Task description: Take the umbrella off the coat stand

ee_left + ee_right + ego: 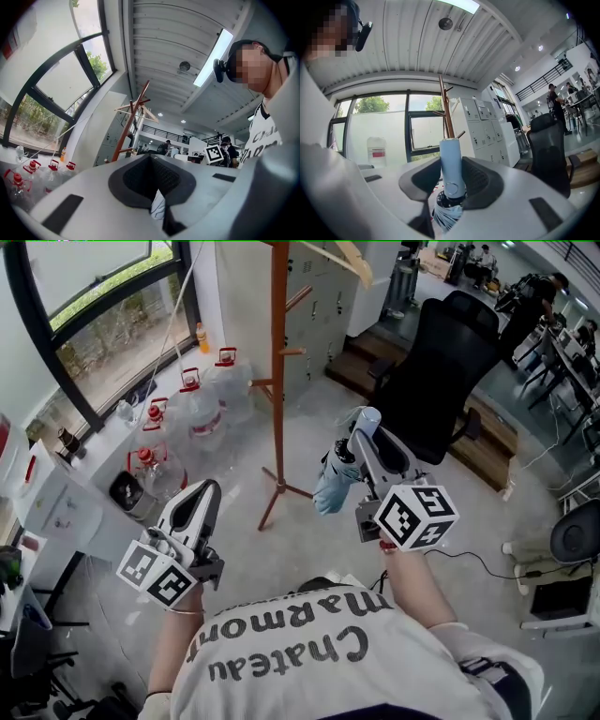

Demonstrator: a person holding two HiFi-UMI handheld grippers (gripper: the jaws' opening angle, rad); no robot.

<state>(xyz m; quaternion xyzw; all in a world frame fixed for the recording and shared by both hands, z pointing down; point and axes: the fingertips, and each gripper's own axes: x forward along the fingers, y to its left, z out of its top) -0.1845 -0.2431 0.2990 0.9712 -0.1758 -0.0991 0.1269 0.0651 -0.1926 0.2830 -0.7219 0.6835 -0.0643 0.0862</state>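
The right tongs [367,432] are gripping the pale blue umbrella [330,488], apart from the coat stand [278,381]; the left tongs [204,493] are sitting closed and empty.

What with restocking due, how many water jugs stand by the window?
4 water jugs along the window wall: one beside the coat stand, two more mid-row, one nearest the left gripper. More may be hidden.

Grey polished concrete floor [281,549] carries orange-brown wooden coat stand [278,381] on splayed feet, clear plastic water jugs with red caps [202,404] clustered left of it, black office chair [441,381] to its right.
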